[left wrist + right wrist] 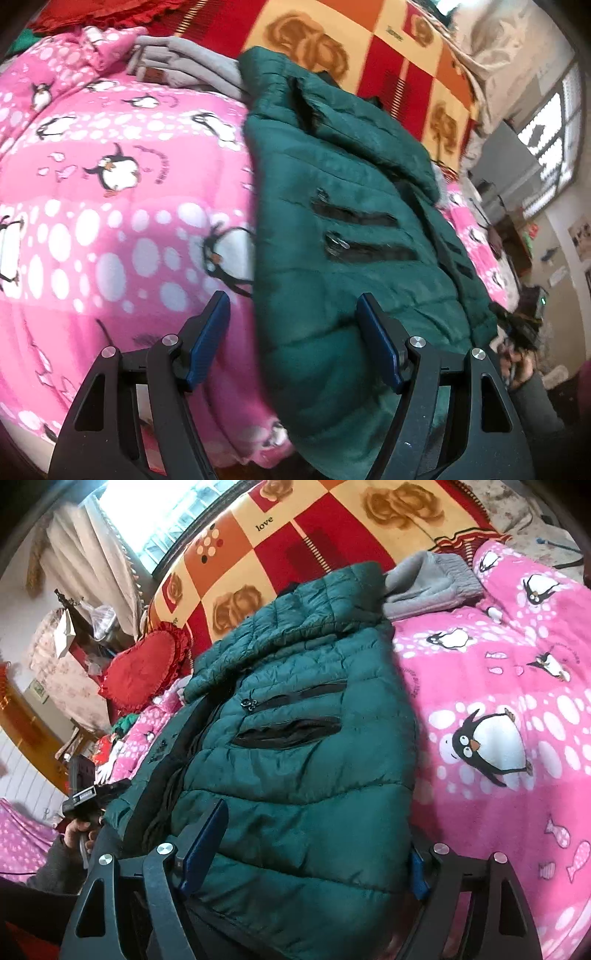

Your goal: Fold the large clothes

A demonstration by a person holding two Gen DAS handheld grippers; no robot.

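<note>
A dark green puffer jacket (pixel 351 229) with two black zip pockets lies lengthwise on a pink penguin blanket (pixel 110 221). My left gripper (pixel 293 334) is open over the jacket's near left edge. Its left finger hangs above the blanket and its right finger rests on the jacket. In the right wrist view the jacket (pixel 295 757) fills the middle. My right gripper (pixel 312 856) straddles its near hem. The puffy fabric fills the gap and touches both pads, and it half hides the right pad.
Folded grey clothes (pixel 184 70) lie beyond the jacket's collar. A checked red and yellow quilt (pixel 295 528) covers the far side, with a red heart cushion (pixel 144 668) beside it. A person's hand (pixel 79 830) shows at the lower left. Shelves and a window (pixel 550 140) stand off the bed.
</note>
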